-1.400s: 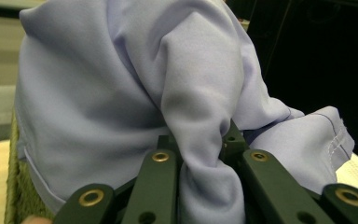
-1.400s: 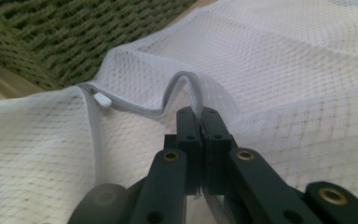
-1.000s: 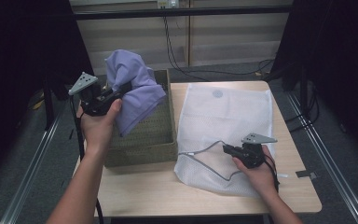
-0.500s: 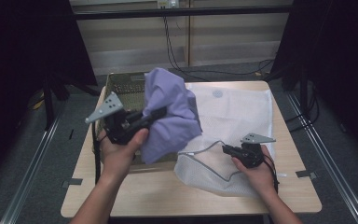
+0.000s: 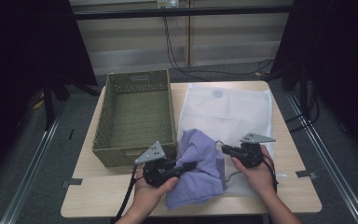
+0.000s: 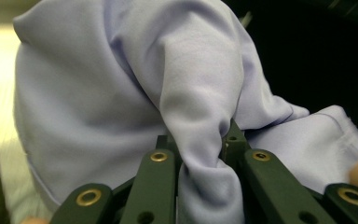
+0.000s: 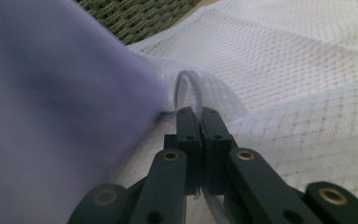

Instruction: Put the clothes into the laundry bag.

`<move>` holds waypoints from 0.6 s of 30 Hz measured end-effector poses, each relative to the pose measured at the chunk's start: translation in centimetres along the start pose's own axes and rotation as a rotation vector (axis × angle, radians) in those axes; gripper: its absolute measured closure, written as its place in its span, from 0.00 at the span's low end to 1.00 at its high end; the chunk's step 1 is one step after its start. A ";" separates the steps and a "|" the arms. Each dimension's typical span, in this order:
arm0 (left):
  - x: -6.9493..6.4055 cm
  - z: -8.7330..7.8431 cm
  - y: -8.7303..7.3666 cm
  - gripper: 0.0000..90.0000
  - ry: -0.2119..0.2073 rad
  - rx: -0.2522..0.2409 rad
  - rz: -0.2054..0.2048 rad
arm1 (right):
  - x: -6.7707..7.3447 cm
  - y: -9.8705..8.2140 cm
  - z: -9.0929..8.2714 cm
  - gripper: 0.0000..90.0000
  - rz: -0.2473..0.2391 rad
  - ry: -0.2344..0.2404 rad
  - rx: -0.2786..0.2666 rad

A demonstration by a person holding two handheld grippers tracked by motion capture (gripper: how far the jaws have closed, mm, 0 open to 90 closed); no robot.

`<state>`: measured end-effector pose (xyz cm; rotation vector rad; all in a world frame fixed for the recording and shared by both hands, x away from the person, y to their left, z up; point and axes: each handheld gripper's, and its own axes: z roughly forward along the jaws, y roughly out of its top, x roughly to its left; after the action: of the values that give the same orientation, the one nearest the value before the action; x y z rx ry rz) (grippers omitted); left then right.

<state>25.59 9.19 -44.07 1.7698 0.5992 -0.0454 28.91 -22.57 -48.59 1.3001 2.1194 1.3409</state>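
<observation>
Cloth: I am gripping the purple cloth [image 5: 198, 168] in my left tongs [image 5: 186, 167], bringing it beside the net bag [image 5: 226, 109].
Bag mouth: my right tongs [image 5: 224, 149] are pinching its rim open, just right of the cloth.

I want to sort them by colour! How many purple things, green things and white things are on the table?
Purple: 1, the cloth
Green: 1, the basket
White: 1, the mesh bag
Total: 3
</observation>
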 end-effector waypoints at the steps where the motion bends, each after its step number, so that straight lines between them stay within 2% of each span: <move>1: 0.4 0.6 -0.8 0.88 0.018 0.033 0.006 | 0.0 0.0 -0.1 0.98 -0.004 0.005 -0.001; 2: 0.6 0.9 -1.2 0.87 0.035 0.058 0.017 | 0.1 0.1 -0.3 0.98 -0.003 0.009 0.002; 5: 1.4 1.9 -2.0 0.78 0.046 0.113 0.005 | 0.1 0.2 -0.6 0.97 -0.022 0.012 0.008; 7: 1.2 1.9 -1.9 0.62 0.083 0.096 0.039 | 0.0 0.2 -0.8 0.96 -0.023 0.026 -0.003; 10: 0.5 1.5 -0.9 0.31 0.127 0.050 0.075 | -0.2 0.2 -1.1 0.95 -0.005 0.045 -0.011; 12: 0.3 1.2 -0.3 0.21 0.161 0.025 0.095 | -0.3 0.3 -1.2 0.95 -0.001 0.058 -0.018; 13: 0.5 1.3 -0.1 0.19 0.168 0.032 0.092 | -0.3 0.3 -1.2 0.96 -0.004 0.060 -0.018; 15: 0.9 2.2 -0.4 0.17 0.162 0.085 0.068 | -0.2 0.3 -1.2 0.96 -0.001 0.073 -0.012; 18: 1.5 4.2 -1.7 0.22 0.151 0.208 0.062 | 0.3 0.4 -1.0 0.96 -0.007 0.082 0.003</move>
<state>27.34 6.16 -47.36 2.0056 0.6670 0.0718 28.29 -22.87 -47.68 1.2584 2.1780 1.4116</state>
